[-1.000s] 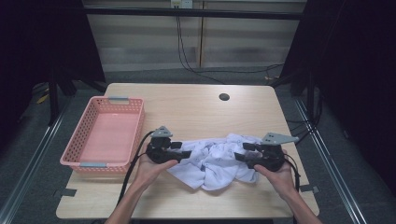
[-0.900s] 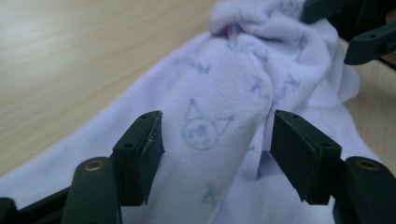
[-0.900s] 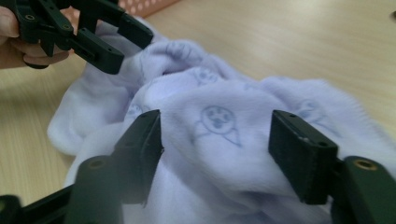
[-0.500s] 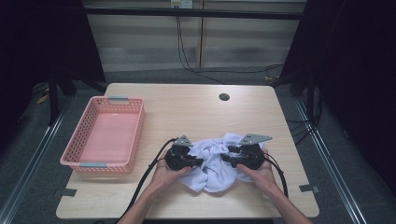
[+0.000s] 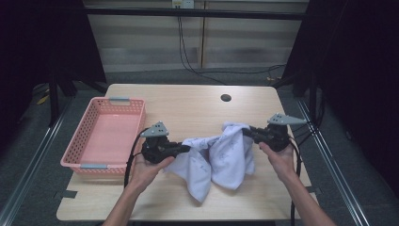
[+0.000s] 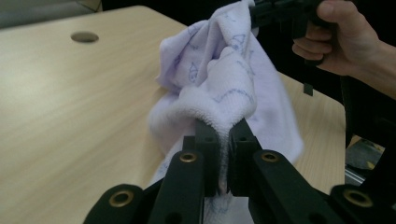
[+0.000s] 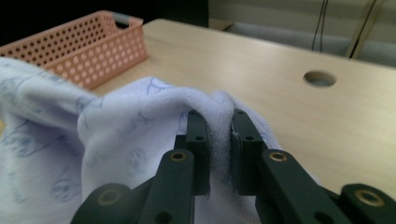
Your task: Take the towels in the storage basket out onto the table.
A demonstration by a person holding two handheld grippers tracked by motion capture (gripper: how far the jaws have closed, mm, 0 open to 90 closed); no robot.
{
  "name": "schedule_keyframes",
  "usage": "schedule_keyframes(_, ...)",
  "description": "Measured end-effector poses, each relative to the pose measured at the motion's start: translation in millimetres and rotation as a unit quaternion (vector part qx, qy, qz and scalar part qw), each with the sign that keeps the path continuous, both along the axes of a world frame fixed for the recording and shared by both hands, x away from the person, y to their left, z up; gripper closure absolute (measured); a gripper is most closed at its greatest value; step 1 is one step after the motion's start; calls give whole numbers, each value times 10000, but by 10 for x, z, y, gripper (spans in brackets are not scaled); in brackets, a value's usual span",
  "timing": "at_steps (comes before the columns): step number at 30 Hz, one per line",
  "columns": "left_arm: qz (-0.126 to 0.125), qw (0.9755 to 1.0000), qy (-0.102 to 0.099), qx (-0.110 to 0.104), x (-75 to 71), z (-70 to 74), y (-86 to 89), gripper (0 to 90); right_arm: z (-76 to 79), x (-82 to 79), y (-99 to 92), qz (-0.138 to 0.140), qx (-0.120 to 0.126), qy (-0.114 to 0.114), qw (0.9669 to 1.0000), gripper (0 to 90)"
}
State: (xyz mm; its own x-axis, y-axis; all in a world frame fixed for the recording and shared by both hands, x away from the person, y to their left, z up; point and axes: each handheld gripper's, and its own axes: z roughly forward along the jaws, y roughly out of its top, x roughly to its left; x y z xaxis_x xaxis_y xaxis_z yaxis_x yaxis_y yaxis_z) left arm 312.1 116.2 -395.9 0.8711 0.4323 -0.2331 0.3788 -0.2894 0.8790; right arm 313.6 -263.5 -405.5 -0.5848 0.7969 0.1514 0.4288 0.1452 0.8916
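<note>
**A:** so how far along was the towel job at this point? Looked barely started to me.

**B:** yeah, early. The pick-up part was done though. The left gripper [image 5: 187,148] was clamped on a fold of the white towel [image 5: 221,157], and in the left gripper view you could see the terry pinched right between the two black jaws. The right gripper [image 5: 245,132] was clamped on another bunch of it; its jaws had just been closing, with cloth between them.

**A:** and the towel itself, off the table?

**B:** mostly. It hung between the two grippers, sagging in the middle, over the near half of the wooden table [image 5: 188,101]. The lower folds drooped toward the tabletop, and I couldn't tell if the bottom tip was touching. It was bunched and wrinkled, not spread flat at all.

**A:** what about the pink basket [image 5: 104,134]?

**B:** sat at the table's left edge, just beside the left hand [image 5: 146,169], with nothing in it that I could see. The towel was apart from it.

**A:** so what was left?

**B:** my guess: pretty much everything after the grab. If it was meant to be folded, it needed stretching out by the corners first, and neither grip looked like it was on a clean corner. If it was headed for the basket, it had to go left and get dropped in.
</note>
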Motion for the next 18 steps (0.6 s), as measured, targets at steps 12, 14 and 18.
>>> schedule_keyframes(12,331,9964,-482,-610,-65,499,423,861,696,320,-251,-533,121,-497,9973,813)
schedule_keyframes(14,348,9959,-476,-681,-78,549,477,861,797,385,-290,-600,78,-533,9967,816)
schedule_keyframes(18,190,9948,-622,-778,-178,690,479,860,1048,540,-345,-742,-9,-660,9951,820)
